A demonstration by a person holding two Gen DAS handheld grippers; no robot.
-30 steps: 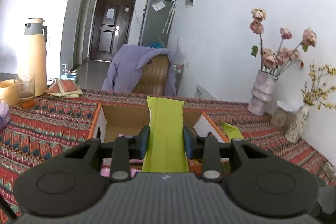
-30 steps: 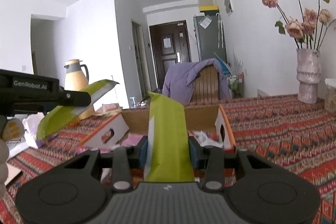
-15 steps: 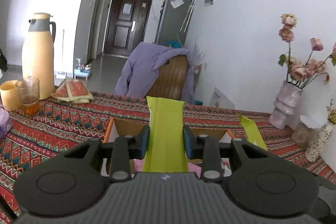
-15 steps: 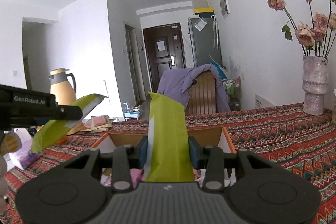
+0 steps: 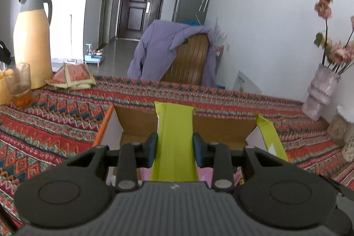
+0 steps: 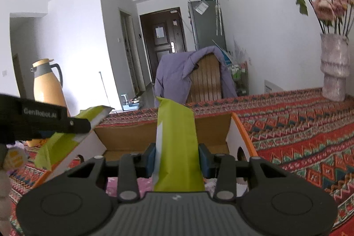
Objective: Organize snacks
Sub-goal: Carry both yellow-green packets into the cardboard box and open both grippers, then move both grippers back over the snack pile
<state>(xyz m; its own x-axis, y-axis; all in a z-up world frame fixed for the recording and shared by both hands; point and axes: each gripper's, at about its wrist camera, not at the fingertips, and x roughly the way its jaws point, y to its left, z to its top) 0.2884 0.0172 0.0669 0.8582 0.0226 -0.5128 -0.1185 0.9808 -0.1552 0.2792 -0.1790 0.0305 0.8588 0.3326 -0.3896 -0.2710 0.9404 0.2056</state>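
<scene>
My left gripper [image 5: 174, 146] is shut on a lime-green snack packet [image 5: 174, 136], held upright above the open cardboard box [image 5: 135, 125]. My right gripper [image 6: 177, 158] is shut on a second lime-green snack packet [image 6: 177, 143], also over the box [image 6: 212, 129]. The right packet shows at the right in the left wrist view [image 5: 268, 136]. The left gripper and its packet [image 6: 66, 141] show at the left in the right wrist view. Pink wrappers [image 5: 205, 174] lie in the box bottom.
The box sits on a patterned red tablecloth [image 5: 55, 116]. A yellow thermos [image 5: 32, 39], a glass of tea [image 5: 18, 85] and folded packets [image 5: 74, 76] stand at far left. A flower vase [image 6: 334, 68] stands at right. A chair with a purple jacket [image 5: 177, 52] is behind the table.
Both grippers have dropped and tilted down toward the box, still holding their green packets. The box now fills more of both views.
</scene>
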